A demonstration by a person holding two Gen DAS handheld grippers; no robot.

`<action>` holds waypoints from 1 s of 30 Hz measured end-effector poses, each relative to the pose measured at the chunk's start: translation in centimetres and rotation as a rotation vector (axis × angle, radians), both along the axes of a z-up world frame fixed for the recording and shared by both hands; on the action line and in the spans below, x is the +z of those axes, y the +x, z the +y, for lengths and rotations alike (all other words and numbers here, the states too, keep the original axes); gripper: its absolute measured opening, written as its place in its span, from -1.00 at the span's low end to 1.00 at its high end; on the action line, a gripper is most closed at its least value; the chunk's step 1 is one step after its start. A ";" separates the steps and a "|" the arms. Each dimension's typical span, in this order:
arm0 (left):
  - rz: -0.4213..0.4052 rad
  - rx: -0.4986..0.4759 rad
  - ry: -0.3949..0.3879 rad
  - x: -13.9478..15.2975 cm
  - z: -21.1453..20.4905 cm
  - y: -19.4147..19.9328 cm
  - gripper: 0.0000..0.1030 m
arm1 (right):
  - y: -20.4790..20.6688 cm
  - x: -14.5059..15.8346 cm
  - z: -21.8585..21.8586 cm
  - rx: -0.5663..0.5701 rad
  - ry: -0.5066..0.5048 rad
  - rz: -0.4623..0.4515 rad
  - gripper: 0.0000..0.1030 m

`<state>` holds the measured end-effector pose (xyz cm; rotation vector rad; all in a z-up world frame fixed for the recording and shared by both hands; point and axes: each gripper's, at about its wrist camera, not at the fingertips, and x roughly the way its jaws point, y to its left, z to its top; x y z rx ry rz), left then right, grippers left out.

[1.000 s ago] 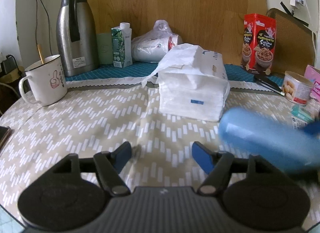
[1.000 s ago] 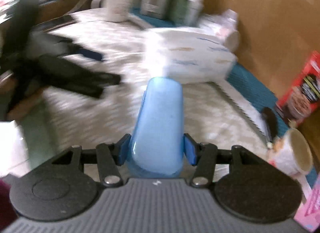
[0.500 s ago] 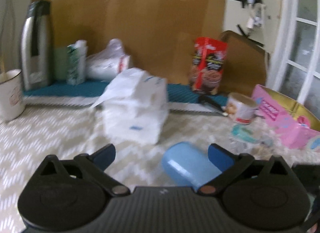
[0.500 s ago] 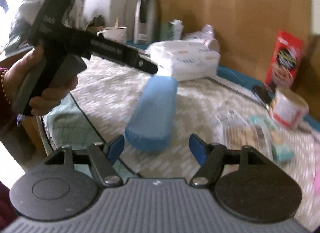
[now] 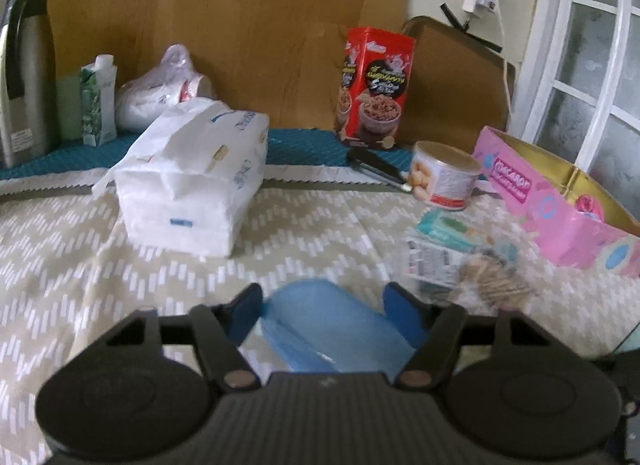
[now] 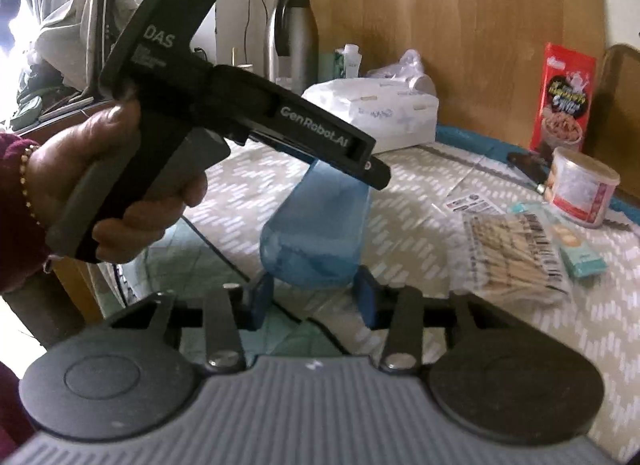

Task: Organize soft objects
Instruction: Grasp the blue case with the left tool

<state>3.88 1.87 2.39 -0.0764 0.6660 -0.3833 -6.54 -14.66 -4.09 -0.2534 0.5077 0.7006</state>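
Tilting downward, left tool straddles blue pouch.

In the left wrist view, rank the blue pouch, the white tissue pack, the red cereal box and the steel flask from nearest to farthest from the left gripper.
1. Blue pouch, between the left gripper's fingers.
2. White tissue pack, ahead and left on the table.
3. Red cereal box and steel flask: both stand at the back wall, box right of centre, flask at the far left edge; too close to call.
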 end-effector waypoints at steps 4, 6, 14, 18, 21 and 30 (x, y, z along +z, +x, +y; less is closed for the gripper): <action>0.012 -0.095 0.019 1.4 -2.9 0.6 -0.14 | 0.3 0.7 -1.2 -0.042 0.050 -0.012 -0.93; -0.020 -0.092 0.099 1.8 -4.8 0.6 -0.14 | 0.8 0.7 -1.6 -0.071 0.038 -0.020 -0.84; 0.035 0.077 0.014 1.9 -1.1 -1.3 0.25 | 0.6 -0.3 -3.2 -0.116 0.013 -0.029 -0.58; 0.057 0.074 -0.045 1.7 1.9 -4.5 0.54 | -0.5 0.0 -3.8 -0.101 -0.013 -0.070 -0.25; 0.097 0.063 -0.107 1.5 3.4 -6.1 0.72 | -1.3 0.8 -5.0 -0.033 0.050 -0.035 0.25; 0.195 -0.049 -0.104 -1.1 -0.2 -3.6 0.18 | 0.0 0.1 0.1 0.143 0.045 0.024 0.64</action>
